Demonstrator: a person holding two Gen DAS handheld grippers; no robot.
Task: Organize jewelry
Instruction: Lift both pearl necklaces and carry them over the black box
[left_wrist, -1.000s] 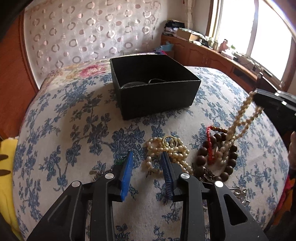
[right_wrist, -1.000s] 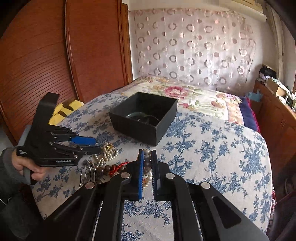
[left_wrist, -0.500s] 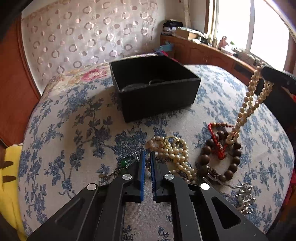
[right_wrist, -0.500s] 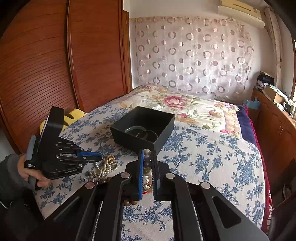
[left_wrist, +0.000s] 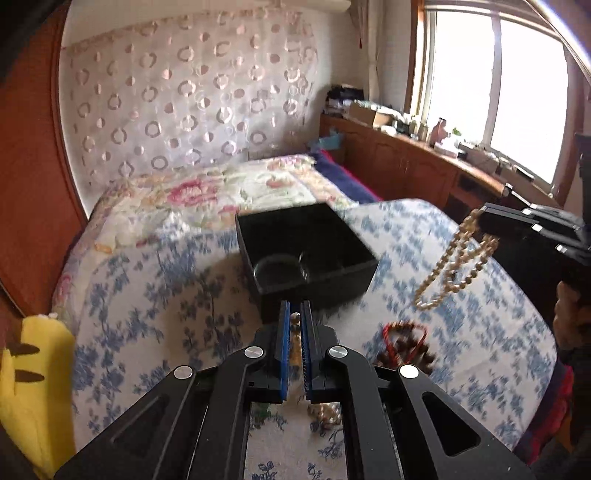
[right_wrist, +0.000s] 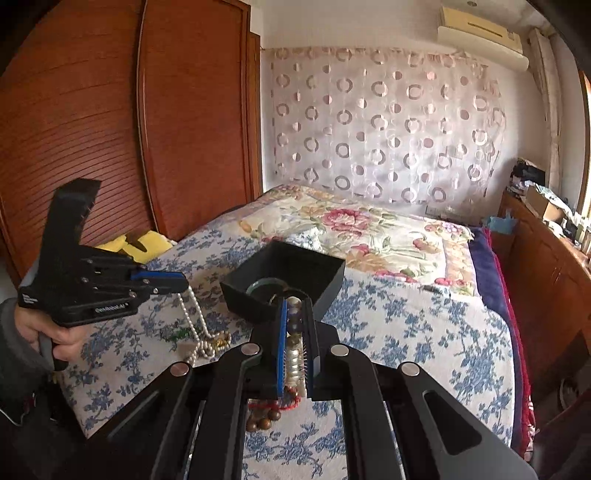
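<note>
The left hand-held gripper (right_wrist: 177, 282) was clamped on a thin pearl strand (right_wrist: 194, 317) whose lower end trailed to a heap on the bed (right_wrist: 424, 332); I judged it held high so the strand would lift clear of the tangle. Just right of it, farther back, sat the open black box (left_wrist: 306, 254) with a bangle (left_wrist: 277, 269) already inside, plainly the place the jewelry was meant to go. Nearer, a red cord (left_wrist: 402, 332) with brown beads lay on the quilt. The right hand-held gripper (right_wrist: 294, 321) was closed on a chunkier bead necklace (left_wrist: 454, 266), pointed at the box as if to drop it in.

Only the left camera showed that necklace hanging free in loops, clear of the bed. Only the right camera showed the thin strand's trailing end, which the left one hid beneath its own fingers.
</note>
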